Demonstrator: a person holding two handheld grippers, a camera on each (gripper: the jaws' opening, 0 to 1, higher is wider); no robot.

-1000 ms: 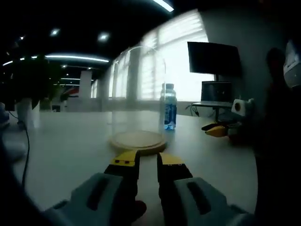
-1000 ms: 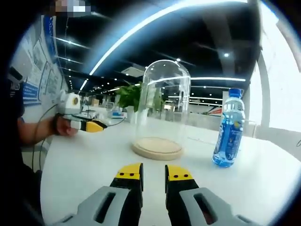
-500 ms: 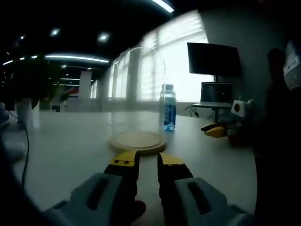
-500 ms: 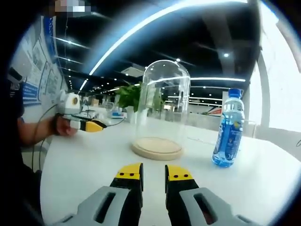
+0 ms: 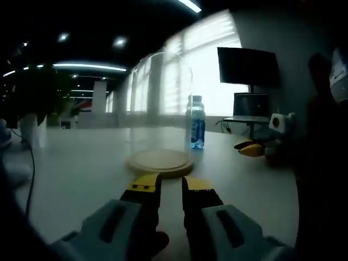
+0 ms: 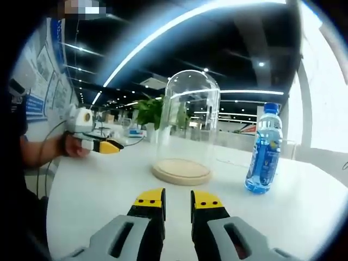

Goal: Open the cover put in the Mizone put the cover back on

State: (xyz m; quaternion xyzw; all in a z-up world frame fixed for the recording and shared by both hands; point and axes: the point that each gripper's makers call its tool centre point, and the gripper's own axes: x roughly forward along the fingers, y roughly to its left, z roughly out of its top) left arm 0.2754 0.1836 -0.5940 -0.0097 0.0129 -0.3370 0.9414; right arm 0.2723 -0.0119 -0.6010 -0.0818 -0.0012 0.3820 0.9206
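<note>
A clear glass dome [image 6: 191,117] sits on its round wooden base [image 6: 181,171] out on the white table [image 6: 98,196], well in from every edge, the Mizone bottle [image 6: 263,148] upright beside it and apart from it. The right gripper [image 6: 177,199] waits short of the base, jaws nearly together on nothing; the left gripper [image 5: 171,184] faces the same base [image 5: 160,162] from another side, likewise nearly closed and empty. Nothing has been lifted yet. The risk lies in the glass: smooth and tall, the dome [image 5: 159,103] could slip from a narrow two-jaw pinch, or drag the base along. A careless reach could also topple the bottle [image 5: 196,123], which looks easy to knock over.
</note>
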